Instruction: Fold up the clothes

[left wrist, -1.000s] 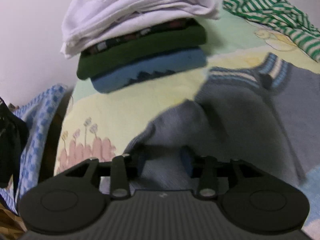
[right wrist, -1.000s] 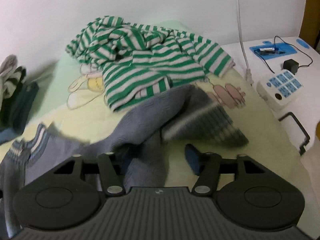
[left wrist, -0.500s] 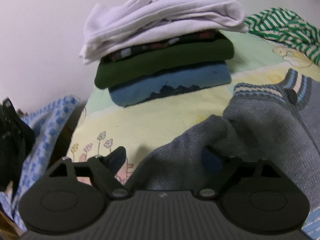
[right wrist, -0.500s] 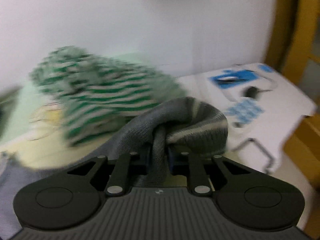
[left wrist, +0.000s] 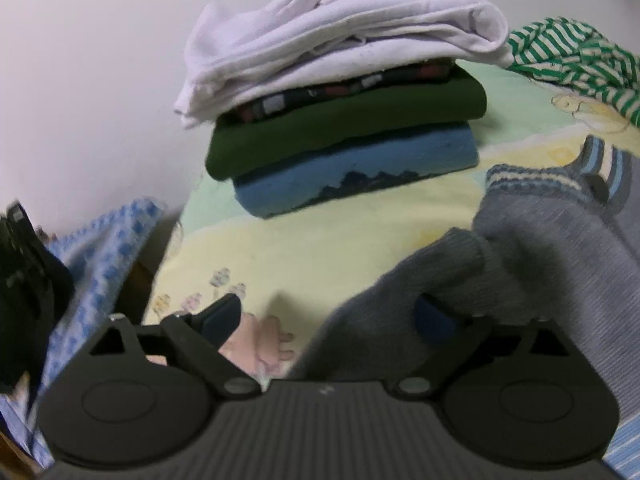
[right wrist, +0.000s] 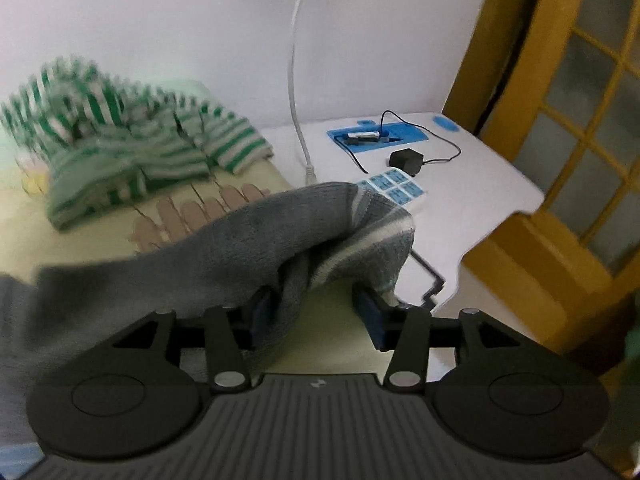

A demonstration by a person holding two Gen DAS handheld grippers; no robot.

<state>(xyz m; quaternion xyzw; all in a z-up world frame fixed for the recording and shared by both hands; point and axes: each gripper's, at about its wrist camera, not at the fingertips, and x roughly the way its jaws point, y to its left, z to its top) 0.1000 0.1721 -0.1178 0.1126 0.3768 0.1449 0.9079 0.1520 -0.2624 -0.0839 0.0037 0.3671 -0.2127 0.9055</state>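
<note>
A grey knit sweater (left wrist: 540,248) with a blue-and-cream striped collar lies on the pale yellow cartoon sheet (left wrist: 320,232). My left gripper (left wrist: 328,316) is open wide just above the sheet, and a fold of the sweater's sleeve rests against its right finger (left wrist: 436,316). In the right wrist view the other sleeve of the grey sweater (right wrist: 240,248) is lifted, with its striped cuff (right wrist: 384,216) draped over my right gripper (right wrist: 314,310). That gripper's jaws stand apart, and cloth hangs between them and over both fingers.
A stack of folded clothes (left wrist: 344,120) sits at the back by the wall. A crumpled green-striped garment (right wrist: 132,148) lies farther along the bed. A blue checked cloth (left wrist: 100,248) hangs off the left edge. A white table (right wrist: 460,184) with cables and a wooden door (right wrist: 560,120) are on the right.
The left gripper opened wide off the sweater and stays near the stack. The right gripper shut on the sleeve, carried it right towards the white table, and its jaws have now parted.
</note>
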